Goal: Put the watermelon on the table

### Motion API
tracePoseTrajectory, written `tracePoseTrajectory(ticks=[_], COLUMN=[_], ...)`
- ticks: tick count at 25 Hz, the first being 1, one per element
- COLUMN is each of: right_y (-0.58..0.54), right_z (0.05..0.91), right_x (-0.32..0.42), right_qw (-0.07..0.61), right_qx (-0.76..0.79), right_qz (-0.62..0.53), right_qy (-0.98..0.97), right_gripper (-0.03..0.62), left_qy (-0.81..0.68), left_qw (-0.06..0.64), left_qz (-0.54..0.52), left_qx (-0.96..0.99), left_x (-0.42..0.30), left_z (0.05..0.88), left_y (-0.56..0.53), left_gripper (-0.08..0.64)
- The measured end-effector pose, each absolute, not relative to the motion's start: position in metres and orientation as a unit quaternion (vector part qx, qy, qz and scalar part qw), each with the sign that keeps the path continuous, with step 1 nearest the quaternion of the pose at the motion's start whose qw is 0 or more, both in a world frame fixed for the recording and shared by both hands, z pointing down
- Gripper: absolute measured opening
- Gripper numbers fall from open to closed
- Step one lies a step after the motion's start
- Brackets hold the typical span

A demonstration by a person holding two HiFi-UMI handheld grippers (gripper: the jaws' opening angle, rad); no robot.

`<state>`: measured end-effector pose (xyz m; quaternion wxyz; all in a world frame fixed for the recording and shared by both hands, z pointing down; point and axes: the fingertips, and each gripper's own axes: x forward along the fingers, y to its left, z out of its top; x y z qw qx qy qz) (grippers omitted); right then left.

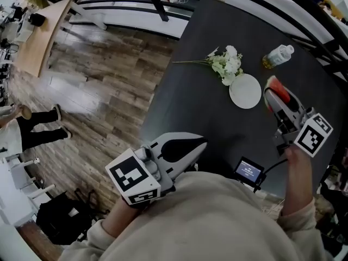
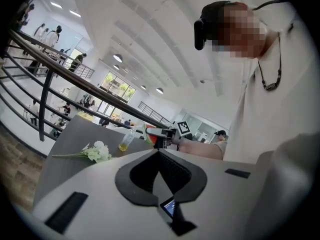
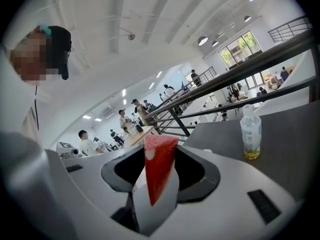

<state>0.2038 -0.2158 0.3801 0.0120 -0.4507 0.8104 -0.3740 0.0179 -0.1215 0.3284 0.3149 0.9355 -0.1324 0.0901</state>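
Observation:
A red wedge of watermelon [image 1: 275, 87] with a green rind stands upright between the jaws of my right gripper [image 1: 273, 95], which is shut on it. It hangs just over the right side of the dark table [image 1: 190, 91], beside the white plate. In the right gripper view the watermelon [image 3: 159, 170] fills the gap between the jaws of the right gripper [image 3: 159, 156]. My left gripper [image 1: 200, 142] is low over the table's near edge, its tips together and nothing between them. The left gripper view shows the watermelon [image 2: 148, 134] far off.
A white plate [image 1: 245, 91], a sprig of white flowers [image 1: 227, 64] and a small bottle [image 1: 278, 56] lie on the table's far half. A little screen [image 1: 249, 171] sits at the near edge. Wooden floor [image 1: 98, 91] drops away left; a dark railing runs behind.

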Motion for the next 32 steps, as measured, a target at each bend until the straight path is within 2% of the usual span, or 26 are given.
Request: tracePoseTrajectory(ticks=[7, 13, 32], right_y=[-0.224, -0.23, -0.23], right_z=[0.396, 0.423, 0.47], right_x=[0.198, 0.198, 0.21], right_qw=[-0.004, -0.005, -0.046], right_qx=[-0.441, -0.443, -0.452], right_qz=[-0.38, -0.401, -0.415], right_qy=[0.813, 0.802, 0.788], right_gripper=[0.198, 0.198, 0.198], left_qy=[-0.156, -0.172, -0.178], left_qw=[0.318, 0.347, 0.337], left_qz=[0.087, 0.057, 0.08], left_qx=[0.931, 0.92, 0.921], left_x=[0.008, 0.002, -0.002], left_z=[0.327, 0.325, 0.332], left_y=[-0.12, -0.123, -0.111], left_gripper=[0.003, 0.003, 0.003])
